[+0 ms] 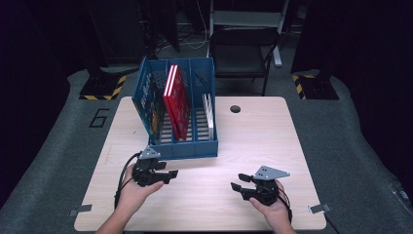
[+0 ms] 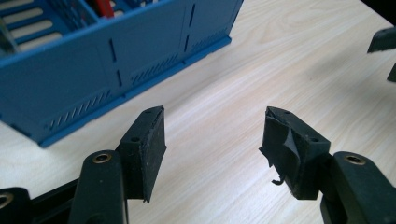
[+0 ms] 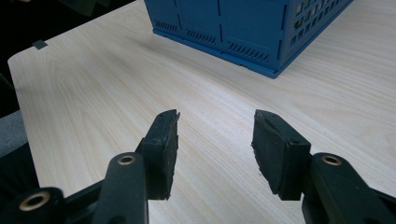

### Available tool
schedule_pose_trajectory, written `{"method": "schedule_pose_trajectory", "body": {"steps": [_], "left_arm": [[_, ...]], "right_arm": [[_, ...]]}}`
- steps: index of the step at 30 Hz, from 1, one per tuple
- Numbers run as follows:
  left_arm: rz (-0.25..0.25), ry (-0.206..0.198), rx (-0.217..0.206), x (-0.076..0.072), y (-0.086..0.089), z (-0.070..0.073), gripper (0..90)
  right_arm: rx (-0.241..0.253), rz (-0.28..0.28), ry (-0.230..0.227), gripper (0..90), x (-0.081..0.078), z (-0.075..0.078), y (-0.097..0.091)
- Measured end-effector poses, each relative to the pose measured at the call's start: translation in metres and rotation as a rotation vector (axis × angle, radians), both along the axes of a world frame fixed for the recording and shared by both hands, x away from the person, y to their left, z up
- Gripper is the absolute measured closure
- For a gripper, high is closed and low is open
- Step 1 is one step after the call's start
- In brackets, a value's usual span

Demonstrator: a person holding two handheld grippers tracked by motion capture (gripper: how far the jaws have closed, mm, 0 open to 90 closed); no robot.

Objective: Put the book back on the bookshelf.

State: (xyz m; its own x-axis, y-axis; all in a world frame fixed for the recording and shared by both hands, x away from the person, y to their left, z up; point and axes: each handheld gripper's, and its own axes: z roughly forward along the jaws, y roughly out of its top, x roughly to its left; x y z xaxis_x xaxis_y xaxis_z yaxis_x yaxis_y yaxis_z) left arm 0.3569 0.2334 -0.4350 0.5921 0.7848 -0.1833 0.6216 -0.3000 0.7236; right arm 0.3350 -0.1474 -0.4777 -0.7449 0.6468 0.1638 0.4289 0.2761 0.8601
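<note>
I am holding my left tool (image 1: 168, 176) low over the surface (image 1: 204, 204), and its jaws are standing apart with nothing between them. My right tool (image 1: 239, 187) is hanging over the surface too, jaws apart and empty. The two tools are pointing at each other, well apart. The blue rack (image 1: 187, 148) is sitting just past my left tool. A red book (image 1: 176, 100) is standing in its middle slot.

Lab/studio: black curtains, hazard-taped stand bases (image 1: 103, 89), cables, lone wooden table (image 1: 253, 141).
</note>
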Motion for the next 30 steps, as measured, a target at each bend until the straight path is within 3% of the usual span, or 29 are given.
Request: {"method": "schedule_pose_trajectory", "body": {"steps": [7,14,18,26,29,30], "left_arm": [[0.040,0.011,-0.027,-0.010,0.011,-0.023,39.4],[0.028,0.017,0.006,-0.014,0.013,-0.038,37.9],[0.023,-0.008,0.008,-0.012,0.015,-0.042,37.4],[0.027,0.014,0.051,-0.009,0.022,-0.056,37.4],[0.031,0.036,0.051,-0.006,0.027,-0.061,37.4],[0.043,0.025,0.046,-0.005,0.027,-0.062,37.4]], "right_arm": [[-0.003,0.003,0.002,49.5,0.000,-0.001,0.001],[-0.018,0.004,0.008,49.3,0.001,-0.003,0.002],[-0.025,0.002,0.013,48.8,0.003,-0.004,0.001],[-0.049,0.007,0.019,47.3,0.006,-0.008,0.005],[-0.065,0.007,0.022,45.3,0.007,-0.009,0.007],[-0.077,0.007,0.020,44.3,0.008,-0.010,0.008]]}}
